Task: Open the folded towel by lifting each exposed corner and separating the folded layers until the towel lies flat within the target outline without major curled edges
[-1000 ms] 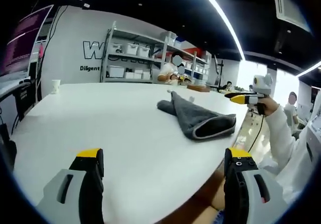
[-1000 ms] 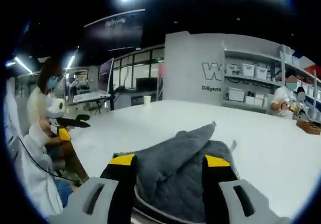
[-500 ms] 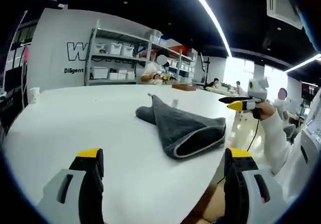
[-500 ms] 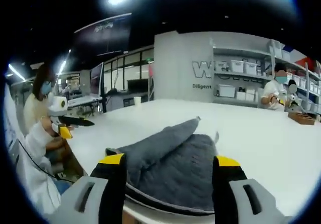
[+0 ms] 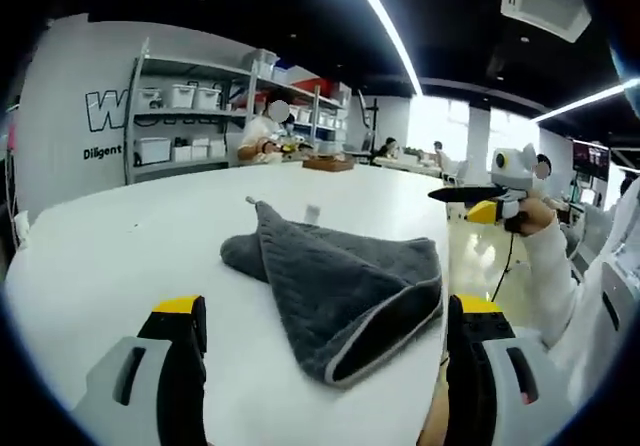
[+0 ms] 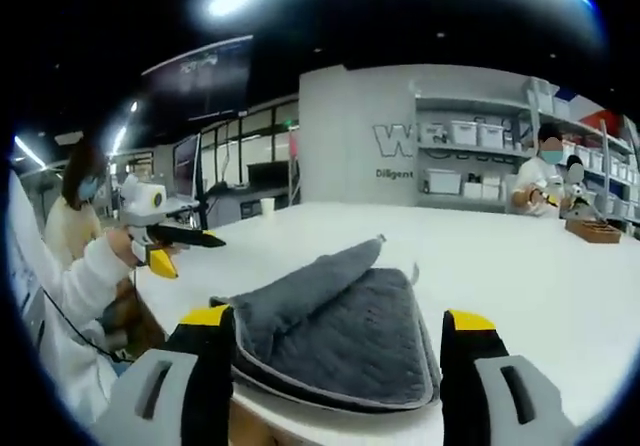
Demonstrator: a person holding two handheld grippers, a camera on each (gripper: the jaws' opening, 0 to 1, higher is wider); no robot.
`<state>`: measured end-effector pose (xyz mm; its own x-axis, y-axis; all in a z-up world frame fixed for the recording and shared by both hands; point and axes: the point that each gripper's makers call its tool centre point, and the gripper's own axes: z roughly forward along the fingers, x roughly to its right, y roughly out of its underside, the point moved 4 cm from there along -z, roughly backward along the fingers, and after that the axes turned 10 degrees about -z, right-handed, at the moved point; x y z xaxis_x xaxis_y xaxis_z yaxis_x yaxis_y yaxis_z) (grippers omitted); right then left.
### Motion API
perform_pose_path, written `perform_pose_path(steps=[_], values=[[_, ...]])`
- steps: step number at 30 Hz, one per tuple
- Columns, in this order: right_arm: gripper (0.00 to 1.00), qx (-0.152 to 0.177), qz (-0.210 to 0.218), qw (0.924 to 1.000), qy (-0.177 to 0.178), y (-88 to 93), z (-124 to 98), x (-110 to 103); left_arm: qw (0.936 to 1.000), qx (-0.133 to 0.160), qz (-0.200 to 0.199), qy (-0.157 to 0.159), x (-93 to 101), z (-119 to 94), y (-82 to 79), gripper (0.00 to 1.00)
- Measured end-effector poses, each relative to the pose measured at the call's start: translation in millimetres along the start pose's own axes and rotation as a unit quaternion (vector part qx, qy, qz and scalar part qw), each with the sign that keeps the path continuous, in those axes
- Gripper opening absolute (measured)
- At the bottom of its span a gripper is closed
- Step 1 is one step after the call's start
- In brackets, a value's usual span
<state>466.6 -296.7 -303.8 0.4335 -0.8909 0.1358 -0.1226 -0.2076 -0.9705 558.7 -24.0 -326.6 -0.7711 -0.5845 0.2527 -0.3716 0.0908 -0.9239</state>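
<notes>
white table point(image 5: 120, 256) bears folded grey towel point(image 5: 340, 281); both grippers' fingers apart.

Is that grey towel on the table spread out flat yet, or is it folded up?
Folded. The towel lies in stacked layers, and its light-trimmed edges gape open at the near side.
</notes>
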Motion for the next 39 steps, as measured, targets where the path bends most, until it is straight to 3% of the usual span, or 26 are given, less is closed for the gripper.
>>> perform_pose_path(steps=[5, 10, 14, 18, 21, 24, 28, 36, 39], values=[[0.96, -0.004, 0.013, 0.9999, 0.005, 0.6, -1.8, 3.7, 0.9994, -0.002, 0.032, 0.014, -0.9, 32.2, -11.4, 0.99], [0.99, -0.009, 0.016, 0.9998, 0.006, 1.1, -2.4, 4.3, 0.9991, -0.008, 0.014, 0.040, -11.1, 63.9, -23.4, 0.99], [0.99, -0.010, 0.016, 0.9998, 0.005, 0.1, -2.8, 3.8, 0.9964, -0.042, 0.072, 0.019, -24.0, 94.1, -25.7, 0.97], [0.99, -0.010, 0.017, 0.9998, 0.004, -0.5, -2.8, 2.9, 0.9941, -0.053, 0.095, 0.010, -32.1, 125.4, -31.6, 0.97], [0.99, -0.011, 0.019, 0.9998, 0.002, -1.3, -4.4, 2.9, 0.9931, -0.054, 0.101, 0.024, -33.6, 150.4, -37.6, 0.97], [0.99, -0.011, 0.021, 0.9997, 0.009, -1.8, -7.7, 6.0, 0.9870, -0.056, 0.140, 0.056, -33.5, 177.5, -40.2, 0.97], [0.99, -0.009, 0.022, 0.9996, 0.017, -2.4, -11.7, 10.0, 0.9889, -0.051, 0.103, 0.094, -34.6, 199.3, -42.9, 0.97], [0.99, -0.006, 0.024, 0.9995, 0.019, -2.5, -12.6, 13.0, 0.9904, -0.071, 0.050, 0.108, -52.4, 230.2, -49.8, 0.95], [0.99, -0.006, 0.025, 0.9995, 0.016, -2.2, -11.7, 12.2, 0.9914, -0.056, 0.012, 0.118, -52.5, 235.2, -55.9, 0.91]])
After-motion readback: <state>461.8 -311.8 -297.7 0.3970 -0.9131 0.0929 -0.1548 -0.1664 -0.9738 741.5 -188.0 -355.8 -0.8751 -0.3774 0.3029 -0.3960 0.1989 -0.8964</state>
